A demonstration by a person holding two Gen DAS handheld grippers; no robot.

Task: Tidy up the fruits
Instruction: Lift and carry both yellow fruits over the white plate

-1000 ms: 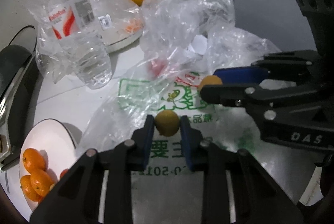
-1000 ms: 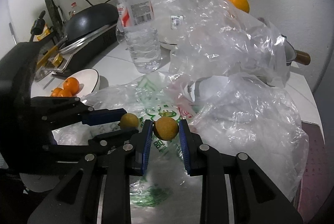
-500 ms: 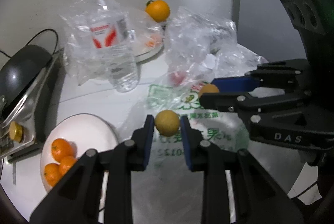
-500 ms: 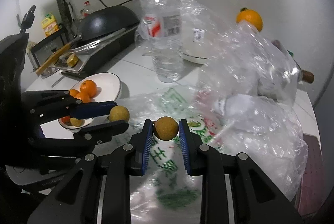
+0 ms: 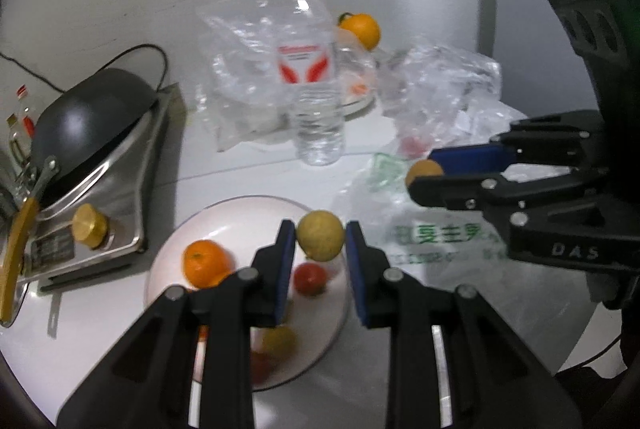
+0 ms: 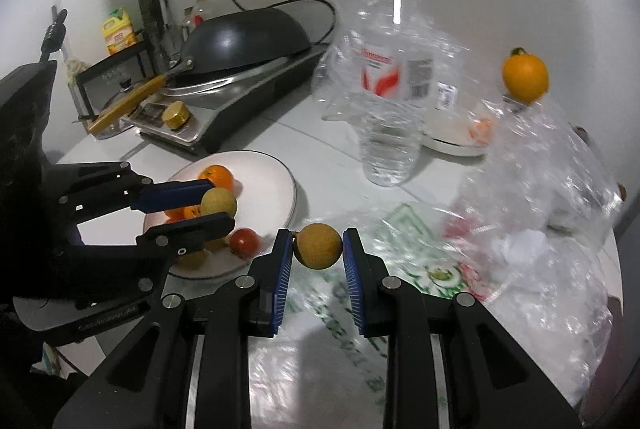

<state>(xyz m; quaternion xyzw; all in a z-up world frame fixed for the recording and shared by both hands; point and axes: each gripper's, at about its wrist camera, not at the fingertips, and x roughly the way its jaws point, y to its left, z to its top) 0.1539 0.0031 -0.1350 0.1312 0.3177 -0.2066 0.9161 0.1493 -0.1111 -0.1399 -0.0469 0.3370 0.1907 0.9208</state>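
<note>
Gripping a yellowish round fruit (image 5: 320,235) over the white plate (image 5: 240,213), the left gripper (image 5: 320,241) is clamped on it; the plate holds an orange fruit (image 5: 206,263) and a red one (image 5: 310,278). Beside it, the right gripper (image 6: 318,249) pinches a brownish round fruit (image 6: 318,246) above the printed plastic bag (image 6: 400,241) on the table (image 6: 328,165).

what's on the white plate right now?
On the white plate: an orange, a small red fruit and a yellowish fruit. Anything further is hidden behind the left gripper, so there is no full count.
</note>
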